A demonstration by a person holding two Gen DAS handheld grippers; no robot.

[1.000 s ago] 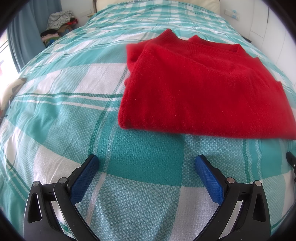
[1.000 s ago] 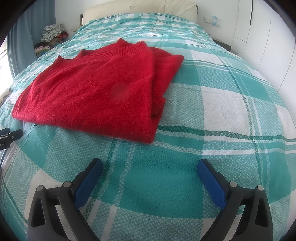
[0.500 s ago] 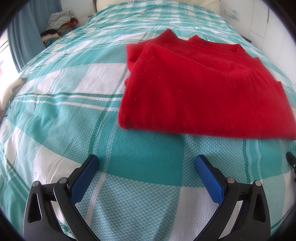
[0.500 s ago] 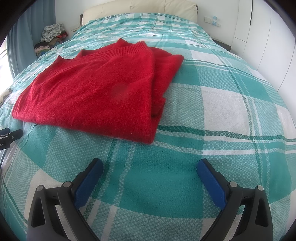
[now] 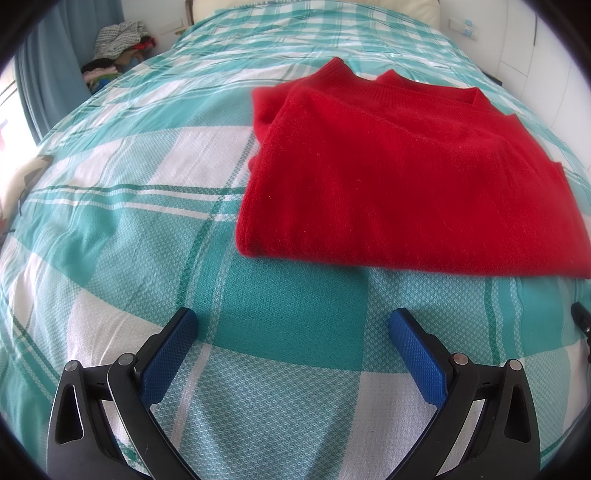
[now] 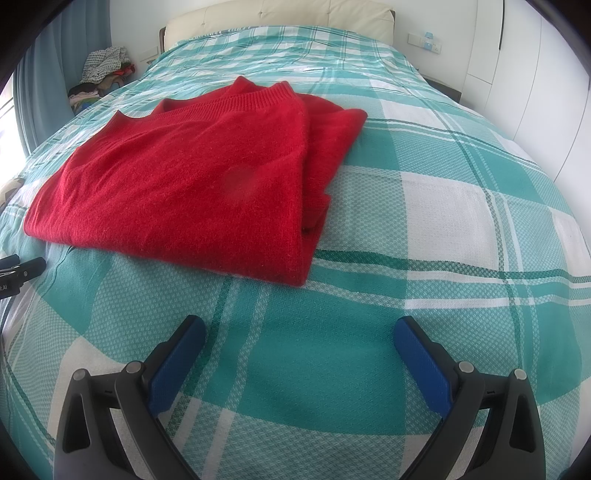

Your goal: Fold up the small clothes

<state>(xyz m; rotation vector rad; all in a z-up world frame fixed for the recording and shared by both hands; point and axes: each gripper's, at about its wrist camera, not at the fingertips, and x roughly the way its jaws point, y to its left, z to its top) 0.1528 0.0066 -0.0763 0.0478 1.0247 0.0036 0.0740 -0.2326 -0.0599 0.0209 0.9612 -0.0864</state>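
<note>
We see a red sweater (image 5: 399,177) lying folded on a bed spread with a teal and white plaid bedcover (image 5: 147,206). In the left wrist view it fills the area from about twelve to three o'clock, its ribbed neckline on the far side and its near folded edge running across the middle of the view. In the right wrist view the same sweater (image 6: 192,192) sits from about nine to twelve o'clock, with a folded-in layer showing along its right side. Our left gripper (image 5: 293,325) hovers low over the bedcover at six o'clock, its blue-padded jaws spread wide apart with nothing between them, short of the sweater's near edge. Our right gripper (image 6: 299,330) is likewise spread wide over bare bedcover at six o'clock, holding nothing, near the sweater's near right corner but not touching it. A black tip of the other tool shows at the left rim of the right view, just beside the sweater's near left corner. Far off at about eleven o'clock, a pile of clothes (image 6: 101,77) sits beside the bed near a blue curtain (image 5: 48,62), and a cream headboard (image 6: 277,14) stands at twelve.
</note>
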